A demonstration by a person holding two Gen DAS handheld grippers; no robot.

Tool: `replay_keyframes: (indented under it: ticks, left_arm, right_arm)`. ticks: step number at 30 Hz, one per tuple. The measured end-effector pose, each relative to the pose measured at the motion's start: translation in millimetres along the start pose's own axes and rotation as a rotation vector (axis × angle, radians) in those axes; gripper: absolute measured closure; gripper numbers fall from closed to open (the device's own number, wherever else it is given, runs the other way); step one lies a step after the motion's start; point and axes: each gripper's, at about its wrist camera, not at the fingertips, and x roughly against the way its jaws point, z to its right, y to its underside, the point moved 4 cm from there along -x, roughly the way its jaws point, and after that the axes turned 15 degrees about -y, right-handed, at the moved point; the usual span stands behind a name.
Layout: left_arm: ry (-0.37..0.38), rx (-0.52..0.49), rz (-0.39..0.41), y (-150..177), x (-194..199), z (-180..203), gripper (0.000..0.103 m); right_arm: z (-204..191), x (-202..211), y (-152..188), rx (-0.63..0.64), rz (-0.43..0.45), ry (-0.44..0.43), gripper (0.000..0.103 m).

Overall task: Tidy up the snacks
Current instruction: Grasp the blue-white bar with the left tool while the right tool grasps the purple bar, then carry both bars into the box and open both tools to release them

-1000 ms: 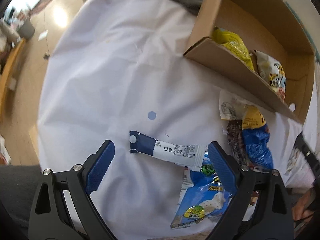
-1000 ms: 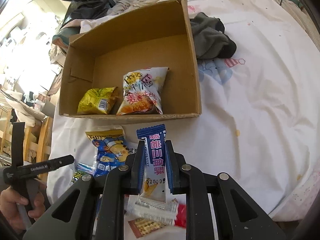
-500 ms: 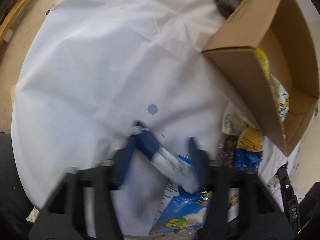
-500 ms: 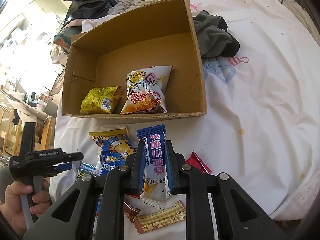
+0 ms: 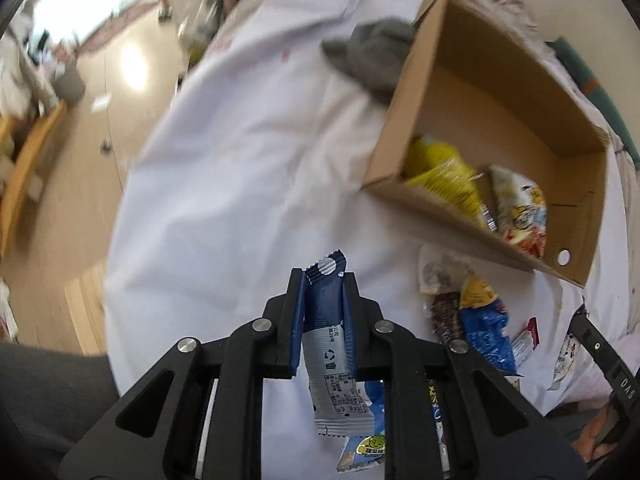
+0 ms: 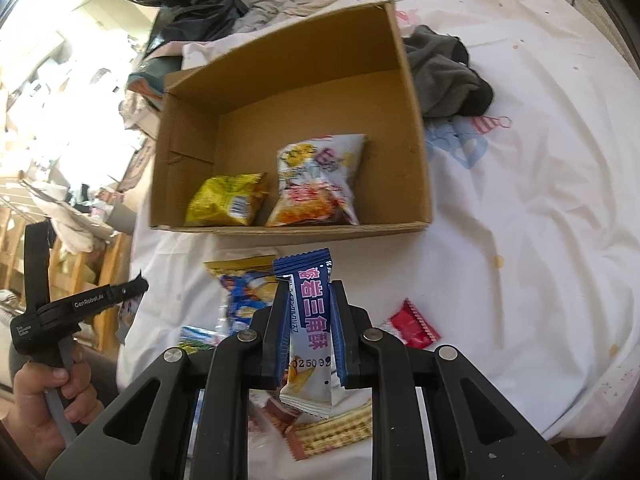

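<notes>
Jaws clamp each snack bar (image 5: 325, 320) upright (lengthwise along fingers).

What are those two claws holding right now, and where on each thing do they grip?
Each holds a snack bar. The left claw clamps the dark blue upper end of a blue-and-white packet; the right claw clamps a blue packet with pink lettering around its middle.

- My left gripper (image 5: 323, 292) is clamped on a navy-and-white snack bar (image 5: 330, 344), whose lower end hangs free
- Beyond it the cardboard box (image 5: 496, 92) holds a yellow packet (image 5: 444, 176) and a white chip bag (image 5: 518, 204)
- Loose snacks, among them a blue bag (image 5: 486, 332), lie on the white sheet (image 5: 248, 152) just beside the box
- A grey cloth (image 5: 374, 56) touches the box's far corner
</notes>
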Motion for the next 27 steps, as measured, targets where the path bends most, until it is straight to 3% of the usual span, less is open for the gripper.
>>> replay_keyframes:
  ticks: [11,19,27]
  left_arm:
    - [0.040,-0.090,0.185,-38,59,21,0.089]
    - [0.055,-0.164,0.265,-78,72,57,0.089]
    - [0.072,-0.214,0.285,-104,53,93,0.089]
  right_arm:
    - [-24,17,-31,0.051,0.116,-0.104,0.083]
    - [-20,7,-69,0.075,0.142,-0.074,0.083]
    - [-1,-2,-107,0.086,0.162,-0.015,0.083]
